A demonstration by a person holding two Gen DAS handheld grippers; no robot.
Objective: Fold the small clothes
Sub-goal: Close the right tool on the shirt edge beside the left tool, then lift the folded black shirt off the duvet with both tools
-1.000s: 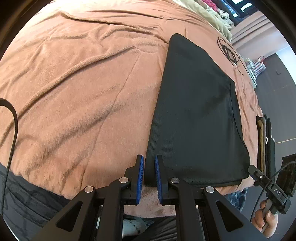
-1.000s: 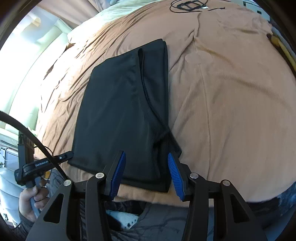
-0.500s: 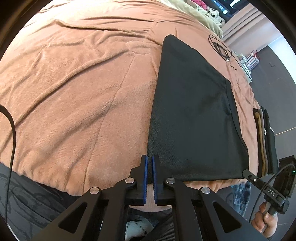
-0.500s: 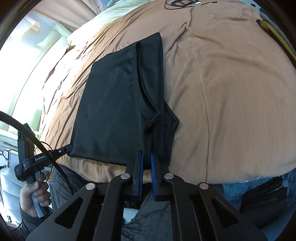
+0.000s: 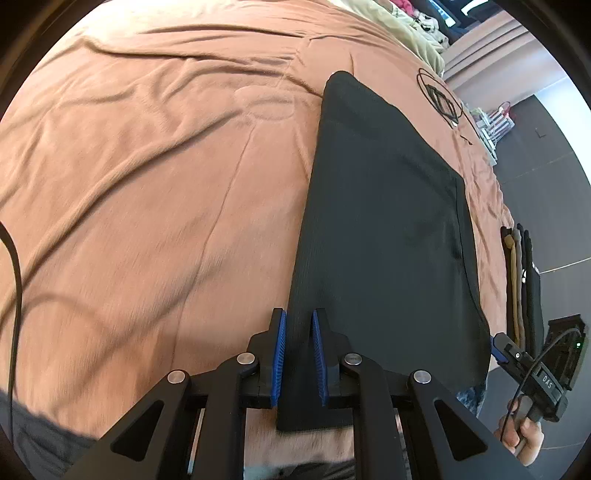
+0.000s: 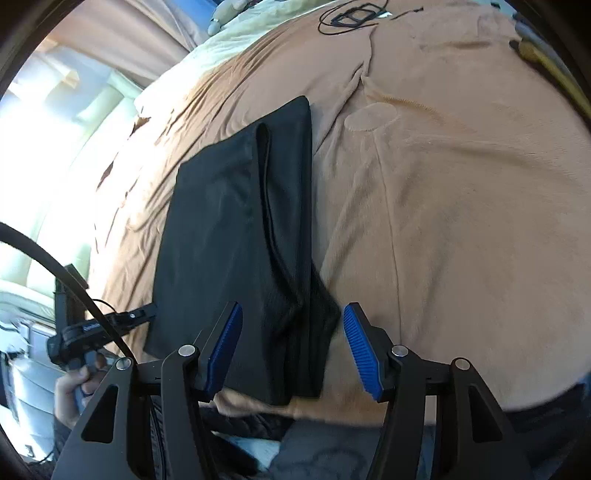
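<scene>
Left gripper point(image 5: 298, 356) is hovering over the near left corner of the garment point(image 5: 384, 236), jaws slightly apart and just opening, cloth showing between the pads but not pinched. Right gripper point(image 6: 293, 349) is standing wide apart, jaws also just opening, straddling the garment's near right corner without pressing it. The black garment is lying flat, folded lengthwise, near the front edge of the bed point(image 5: 147, 166), on its brown blanket. A coiled cable point(image 6: 352, 16) is resting toward the far edge.
</scene>
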